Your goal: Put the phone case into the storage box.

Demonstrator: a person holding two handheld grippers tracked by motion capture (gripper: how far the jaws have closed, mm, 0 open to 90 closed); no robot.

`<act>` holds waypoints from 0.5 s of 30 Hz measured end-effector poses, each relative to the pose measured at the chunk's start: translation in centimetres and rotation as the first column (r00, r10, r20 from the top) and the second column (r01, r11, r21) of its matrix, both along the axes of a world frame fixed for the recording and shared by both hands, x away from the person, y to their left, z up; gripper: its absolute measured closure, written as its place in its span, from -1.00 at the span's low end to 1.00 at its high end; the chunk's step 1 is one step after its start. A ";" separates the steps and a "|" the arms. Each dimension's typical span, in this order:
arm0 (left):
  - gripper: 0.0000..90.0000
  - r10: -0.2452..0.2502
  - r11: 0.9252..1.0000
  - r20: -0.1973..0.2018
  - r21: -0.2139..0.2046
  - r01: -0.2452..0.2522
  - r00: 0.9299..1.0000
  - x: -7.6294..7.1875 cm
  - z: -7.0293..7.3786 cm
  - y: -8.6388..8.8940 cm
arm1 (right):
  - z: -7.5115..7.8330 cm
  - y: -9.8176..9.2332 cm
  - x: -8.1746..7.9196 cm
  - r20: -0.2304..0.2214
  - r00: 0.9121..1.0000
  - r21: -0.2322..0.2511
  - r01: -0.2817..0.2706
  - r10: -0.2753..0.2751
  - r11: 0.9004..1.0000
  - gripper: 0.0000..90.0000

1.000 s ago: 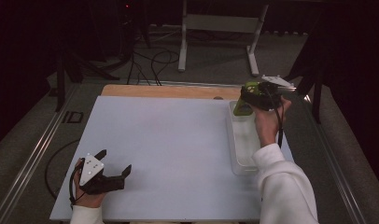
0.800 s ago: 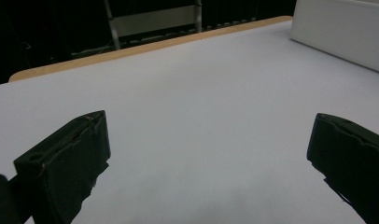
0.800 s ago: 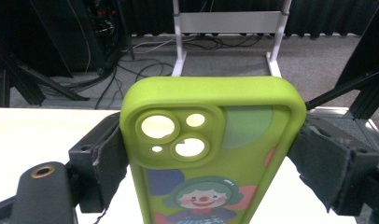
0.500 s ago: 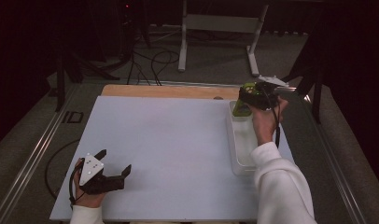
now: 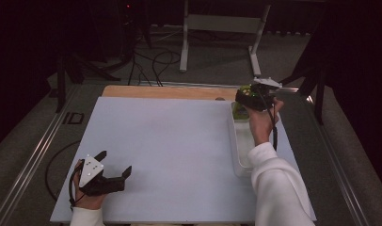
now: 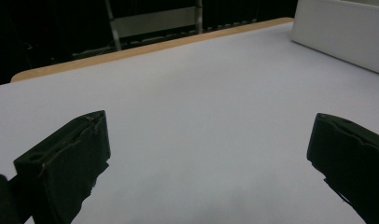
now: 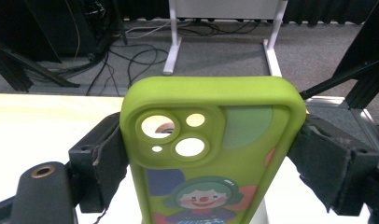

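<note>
Green phone case (image 7: 211, 154), printed with a clown face, clamped by its two long edges between the jaws of the right gripper (image 5: 251, 98), camera cut-outs uppermost. Held above the far end of the clear plastic bin (image 5: 240, 150) at the right side of the white table (image 5: 170, 141). Left gripper (image 5: 115, 172) resting low at the near left corner, jaws wide apart, nothing between.

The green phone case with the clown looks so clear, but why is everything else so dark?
In the right gripper view the lime-green rubbery phone case sits close and well lit; in the high view the white table is bright while the floor behind fades nearly black; in the left gripper view the near tabletop looks slightly blurry.
</note>
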State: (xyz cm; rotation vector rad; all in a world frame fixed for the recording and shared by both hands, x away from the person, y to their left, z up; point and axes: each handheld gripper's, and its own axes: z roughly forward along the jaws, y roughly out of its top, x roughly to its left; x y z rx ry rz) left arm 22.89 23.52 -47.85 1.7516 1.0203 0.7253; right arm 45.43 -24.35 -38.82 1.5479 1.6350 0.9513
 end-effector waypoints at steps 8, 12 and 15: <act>-1.00 0.003 1.000 0.001 0.000 -0.003 1.000 0.0 0.0 0.1 | -0.4 0.0 0.1 -0.011 1.000 0.003 0.006 -0.006 1.000 -0.64; -1.00 0.003 1.000 0.001 0.001 -0.003 1.000 0.0 0.0 0.0 | -0.7 0.0 0.3 -0.015 1.000 0.004 0.011 -0.011 1.000 -0.64; -1.00 0.003 1.000 0.003 0.000 -0.003 1.000 -0.1 0.0 0.0 | -1.0 0.0 0.4 -0.023 1.000 0.003 0.015 -0.015 1.000 -0.64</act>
